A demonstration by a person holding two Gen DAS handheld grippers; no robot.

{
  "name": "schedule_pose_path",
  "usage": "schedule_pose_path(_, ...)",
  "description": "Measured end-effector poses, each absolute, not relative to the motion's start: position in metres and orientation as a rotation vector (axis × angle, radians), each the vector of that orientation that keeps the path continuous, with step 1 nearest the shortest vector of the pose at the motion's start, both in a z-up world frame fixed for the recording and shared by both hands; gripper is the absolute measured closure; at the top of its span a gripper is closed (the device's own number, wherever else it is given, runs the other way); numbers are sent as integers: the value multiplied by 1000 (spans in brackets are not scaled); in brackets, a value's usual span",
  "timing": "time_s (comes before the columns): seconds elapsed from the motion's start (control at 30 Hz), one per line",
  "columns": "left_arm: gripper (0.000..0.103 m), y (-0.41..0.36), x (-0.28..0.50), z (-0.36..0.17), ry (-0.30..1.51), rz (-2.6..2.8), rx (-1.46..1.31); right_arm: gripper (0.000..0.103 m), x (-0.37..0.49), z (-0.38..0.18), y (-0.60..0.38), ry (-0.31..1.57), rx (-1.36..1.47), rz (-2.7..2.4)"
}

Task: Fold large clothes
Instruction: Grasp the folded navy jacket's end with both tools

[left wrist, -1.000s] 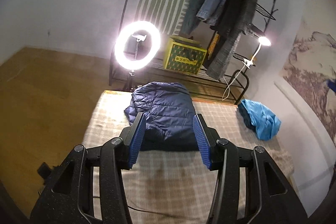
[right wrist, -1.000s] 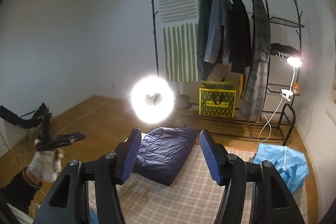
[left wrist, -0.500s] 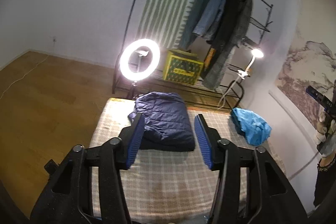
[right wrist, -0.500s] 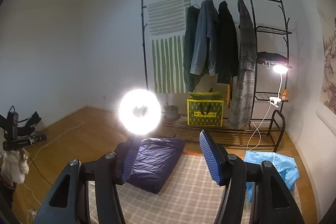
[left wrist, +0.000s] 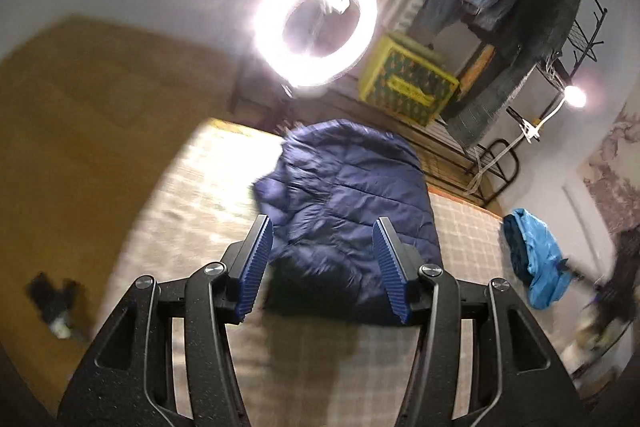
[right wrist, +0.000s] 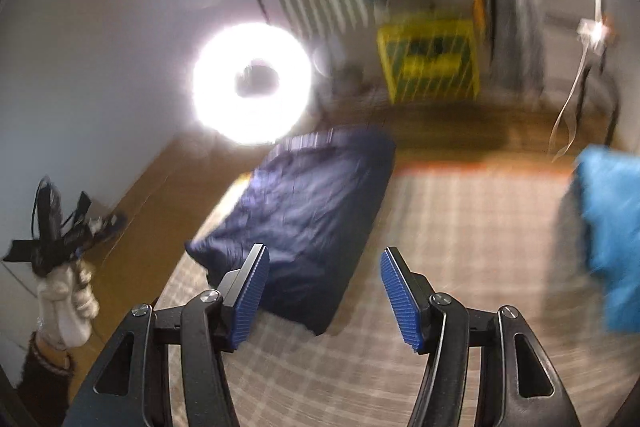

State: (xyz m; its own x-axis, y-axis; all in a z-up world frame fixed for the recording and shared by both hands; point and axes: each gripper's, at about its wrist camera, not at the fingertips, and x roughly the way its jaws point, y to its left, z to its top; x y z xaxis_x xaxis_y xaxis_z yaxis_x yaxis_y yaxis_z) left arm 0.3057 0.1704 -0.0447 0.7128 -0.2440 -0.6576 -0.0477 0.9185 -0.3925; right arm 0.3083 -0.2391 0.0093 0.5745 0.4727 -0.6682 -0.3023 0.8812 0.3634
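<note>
- The left gripper (left wrist: 322, 265) is held open, with nothing gripped.
- The right gripper (right wrist: 324, 293) is held open and empty too.
- The folded dark blue jacket (left wrist: 352, 195) is seen lying just ahead of both, on the checked surface (left wrist: 460, 247).

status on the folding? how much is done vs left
Done: navy puffer jacket lies folded in a compact block on the checked mat. In hand: nothing; left gripper and right gripper are open and empty. Left: light blue garment, crumpled at the mat's edge.
</note>
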Motion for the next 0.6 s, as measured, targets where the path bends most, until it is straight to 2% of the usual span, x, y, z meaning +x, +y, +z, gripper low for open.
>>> schedule_pose_path(0.1, 50, 165, 347, -82, 843, -100, -392, 38, 335, -41, -208, 938, 203, 480)
schedule_pose_path(0.23, 51, 161, 374, -140, 962, -103, -368, 37, 366, -110, -175, 1085, 183, 497)
schedule_pose_path(0.33, 59, 158, 371, -184, 1035, -77, -313, 35, 378, -142, -169, 1143, 218, 504)
schedule_pose_path(0.43, 58, 163, 361, -224, 1094, -73, -353, 27, 389, -158, -172, 1158, 274, 533)
schedule_pose_path(0.5, 58, 166, 354, -229, 1072, -71, -374, 26, 394, -162, -173, 1151, 295, 559)
schedule_pose_path(0.6, 59, 162, 351, -220, 1057, -59, -335, 46, 399, -170, -174, 1168, 354, 608)
